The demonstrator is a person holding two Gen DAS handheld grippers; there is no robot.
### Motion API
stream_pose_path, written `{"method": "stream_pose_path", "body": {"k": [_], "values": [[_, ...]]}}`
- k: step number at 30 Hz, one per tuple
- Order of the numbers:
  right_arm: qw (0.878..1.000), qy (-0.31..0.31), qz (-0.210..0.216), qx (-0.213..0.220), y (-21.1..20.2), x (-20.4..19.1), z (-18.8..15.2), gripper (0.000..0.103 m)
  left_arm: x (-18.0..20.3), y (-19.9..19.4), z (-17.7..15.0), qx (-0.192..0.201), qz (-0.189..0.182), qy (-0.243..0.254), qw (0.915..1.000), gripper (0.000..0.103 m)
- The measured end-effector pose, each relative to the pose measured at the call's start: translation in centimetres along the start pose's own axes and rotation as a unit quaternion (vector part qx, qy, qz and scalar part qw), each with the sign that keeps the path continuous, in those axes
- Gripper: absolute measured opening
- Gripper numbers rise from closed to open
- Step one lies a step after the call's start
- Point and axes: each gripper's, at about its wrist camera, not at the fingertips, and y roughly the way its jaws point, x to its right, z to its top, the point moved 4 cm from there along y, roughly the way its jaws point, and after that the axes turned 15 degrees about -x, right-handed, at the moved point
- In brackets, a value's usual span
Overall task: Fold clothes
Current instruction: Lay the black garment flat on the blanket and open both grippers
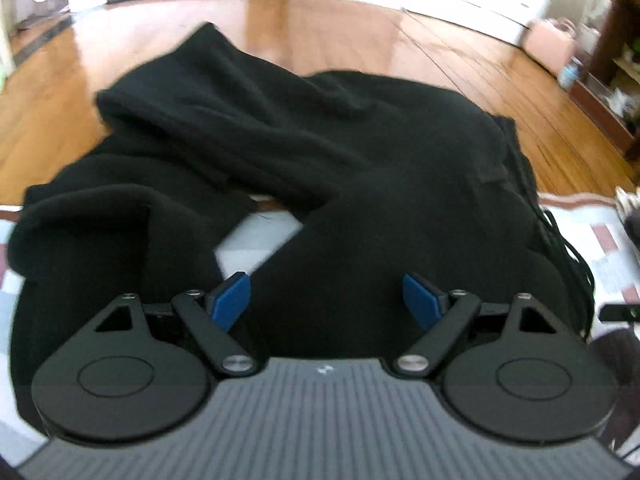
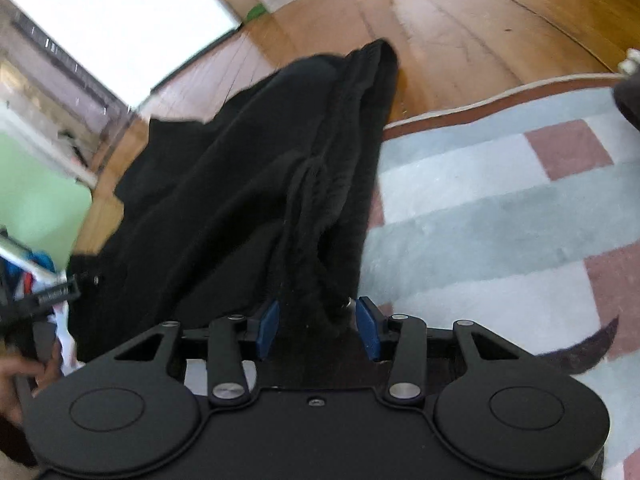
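Both tongs point down at the black clothes (image 1: pixel 320 168). Left gripper (image 1: pixel 327 300) is spread wide, with nothing pinched. Right gripper (image 2: pixel 318 326) is half spread around a bunched fold, and I cannot tell if its pads press it. No earlier picture shows more. The clothes lie across the far edge of the checked rug (image 2: pixel 500 200), running long onto the wood floor (image 1: pixel 360 32). Only the left view shows a shelf (image 1: pixel 616 64). Only the right view shows a hand (image 2: pixel 20 380).
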Motion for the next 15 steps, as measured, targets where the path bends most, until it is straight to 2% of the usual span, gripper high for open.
{"method": "stream_pose_path", "body": {"k": [4,7,10,12,13,14,15], "values": [[1.0,-0.008,-0.007,-0.005,1.0,-0.7,0.7,0.054,1.4,0.5,-0.7,-0.008,0.002,0.016,0.9998,0.084],[1.0,-0.014,-0.014,-0.004,1.8,-1.4,0.6,0.055,1.9,0.4,-0.8,-0.002,0.007,0.024,0.9997,0.084],[0.999,-0.039,0.022,-0.012,3.7,-2.7,1.3,0.057,2.4,-0.2,-0.5,0.036,0.055,0.048,0.9967,0.084],[0.999,-0.039,0.01,-0.012,4.9,-3.4,2.7,0.048,3.1,-0.8,-0.4,0.067,0.089,0.082,0.9905,0.084],[0.999,-0.039,0.004,-0.012,5.4,-3.7,3.4,0.025,3.2,-1.0,-0.3,0.077,0.092,0.087,0.989,0.084],[0.999,-0.043,0.0,-0.008,5.4,-4.1,4.0,0.015,3.1,-1.2,-0.3,0.082,0.088,0.083,0.9893,0.084],[0.999,-0.05,-0.003,0.003,4.7,-4.8,4.6,0.014,2.9,-1.3,-0.3,0.087,0.083,0.079,0.9896,0.084]]}}
